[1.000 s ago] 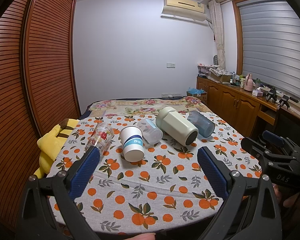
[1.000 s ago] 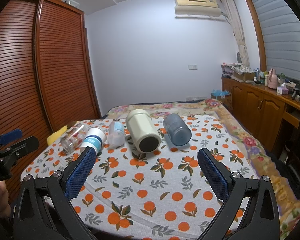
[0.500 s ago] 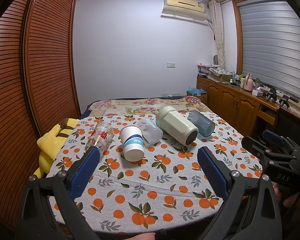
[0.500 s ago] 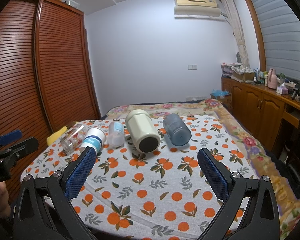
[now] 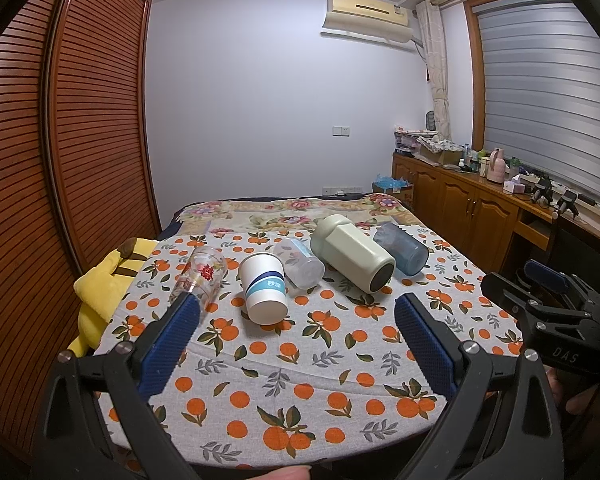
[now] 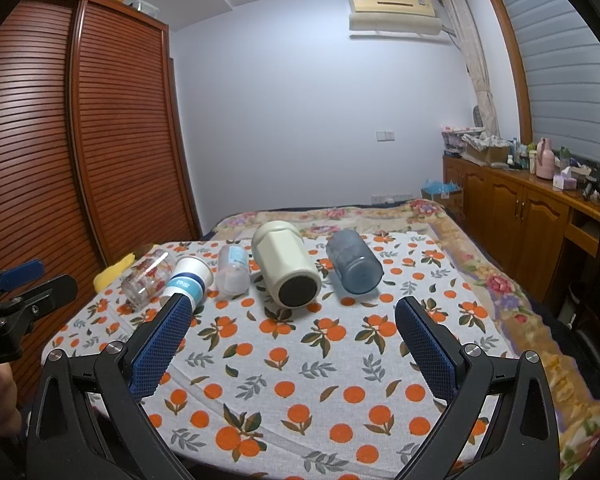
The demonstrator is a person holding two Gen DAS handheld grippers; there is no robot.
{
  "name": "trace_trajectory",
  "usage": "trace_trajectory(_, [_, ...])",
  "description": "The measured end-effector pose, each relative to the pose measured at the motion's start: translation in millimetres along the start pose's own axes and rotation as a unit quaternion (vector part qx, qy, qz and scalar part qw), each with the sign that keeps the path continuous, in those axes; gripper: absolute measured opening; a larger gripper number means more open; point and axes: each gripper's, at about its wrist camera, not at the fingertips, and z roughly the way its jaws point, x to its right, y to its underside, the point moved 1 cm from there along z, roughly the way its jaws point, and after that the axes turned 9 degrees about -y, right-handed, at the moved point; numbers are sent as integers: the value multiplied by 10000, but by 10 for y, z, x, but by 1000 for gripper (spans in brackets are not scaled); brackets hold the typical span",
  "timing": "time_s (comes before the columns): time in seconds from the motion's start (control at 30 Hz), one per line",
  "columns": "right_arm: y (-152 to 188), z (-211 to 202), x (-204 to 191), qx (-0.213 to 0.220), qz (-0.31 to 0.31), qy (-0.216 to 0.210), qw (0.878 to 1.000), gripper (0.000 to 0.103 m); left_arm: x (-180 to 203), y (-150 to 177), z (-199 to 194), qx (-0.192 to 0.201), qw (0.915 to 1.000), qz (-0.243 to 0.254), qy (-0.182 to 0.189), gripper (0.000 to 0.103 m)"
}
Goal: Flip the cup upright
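Observation:
Several cups lie on their sides in a row on an orange-print cloth (image 5: 300,364): a clear glass with red print (image 5: 202,276), a white paper cup with a blue band (image 5: 263,287), a clear plastic cup (image 5: 298,263), a cream mug (image 5: 350,258) and a blue tumbler (image 5: 400,249). My left gripper (image 5: 296,308) is open and empty, short of the paper cup. My right gripper (image 6: 292,312) is open and empty, short of the cream mug (image 6: 286,266) and the blue tumbler (image 6: 354,261). The paper cup (image 6: 186,282) lies behind its left finger.
A yellow plush toy (image 5: 108,280) lies at the cloth's left edge. A wooden slatted wardrobe (image 5: 60,140) stands on the left. A wooden cabinet (image 5: 472,208) with clutter runs along the right wall. A floral blanket (image 6: 500,280) lies beyond the cloth.

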Motion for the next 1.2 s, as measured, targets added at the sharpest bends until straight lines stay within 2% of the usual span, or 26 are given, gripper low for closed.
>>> trace_trajectory(0.67, [5, 13, 8, -8, 3, 5, 10000, 103, 51, -34, -110, 3, 10000, 4, 32, 99])
trace_trajectory(0.93, [18, 72, -11, -89, 9, 4, 10000, 103, -17, 0, 60, -217, 9998, 10, 51, 99])
trace_trajectory(1.2, [10, 302, 16, -308, 57, -189, 9993, 103, -194, 24, 336, -470, 9989, 69, 27, 99])
